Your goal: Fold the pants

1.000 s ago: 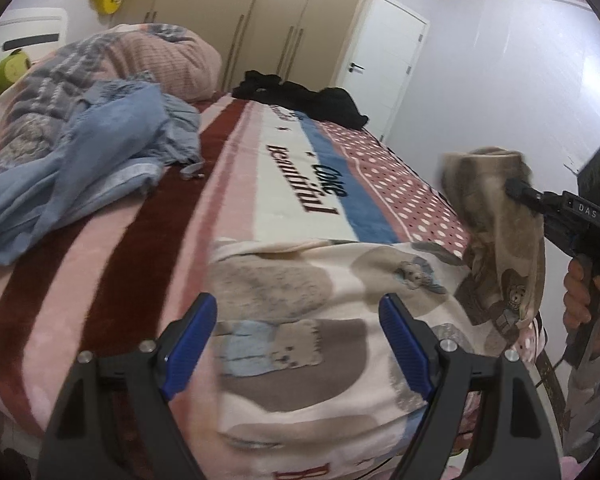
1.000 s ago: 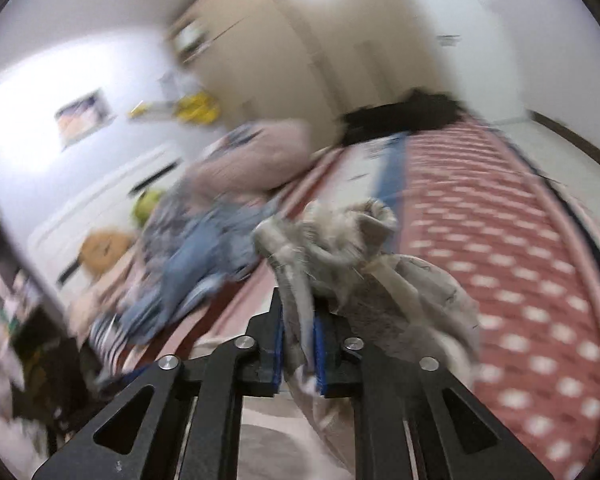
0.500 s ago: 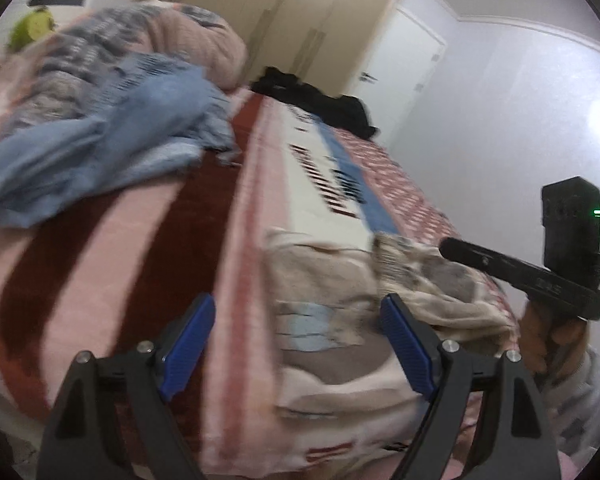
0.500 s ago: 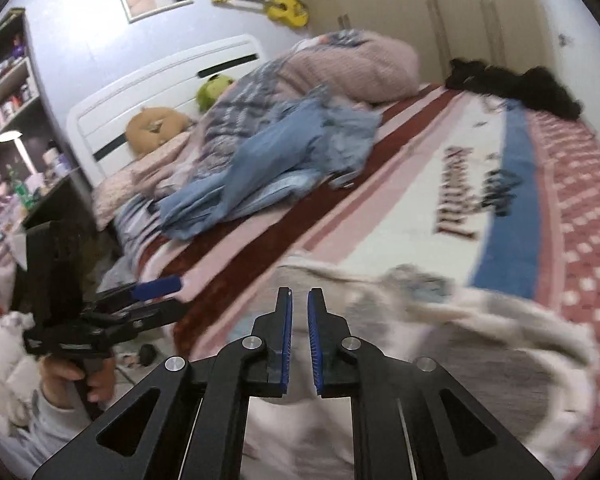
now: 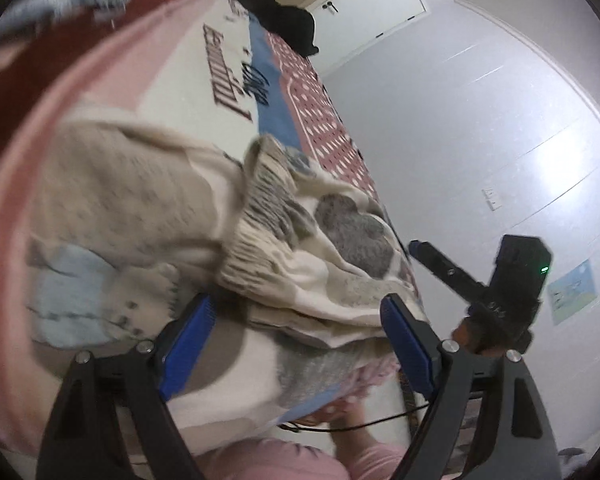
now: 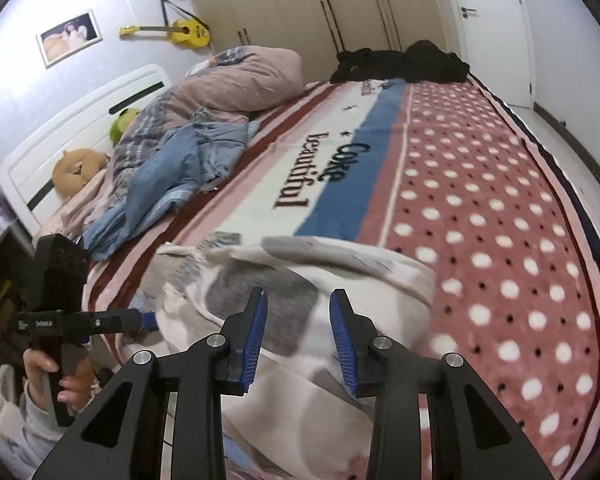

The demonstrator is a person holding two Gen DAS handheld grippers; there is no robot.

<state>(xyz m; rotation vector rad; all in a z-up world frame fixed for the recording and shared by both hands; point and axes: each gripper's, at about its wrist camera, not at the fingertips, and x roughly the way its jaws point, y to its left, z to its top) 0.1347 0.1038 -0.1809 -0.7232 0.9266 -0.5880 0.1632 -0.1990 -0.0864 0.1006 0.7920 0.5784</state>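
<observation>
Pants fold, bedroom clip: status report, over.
Left gripper open, empty. Right gripper just opened, nothing between pads. Cream bear-print fleece pants lie doubled on striped blanket. Nothing in the way.

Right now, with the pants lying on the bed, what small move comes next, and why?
Probably close the left tool on the pants near the ribbed cuff: it hangs open over that folded-over end, and the right tool, its jaws just opening, grips nothing.

The pants at lower centre are cream with grey and pale-blue patches. The blanket shows white dots on dusty red at right, then blue, cream, pink and maroon stripes leftward. A yellow guitar hangs upper left.
</observation>
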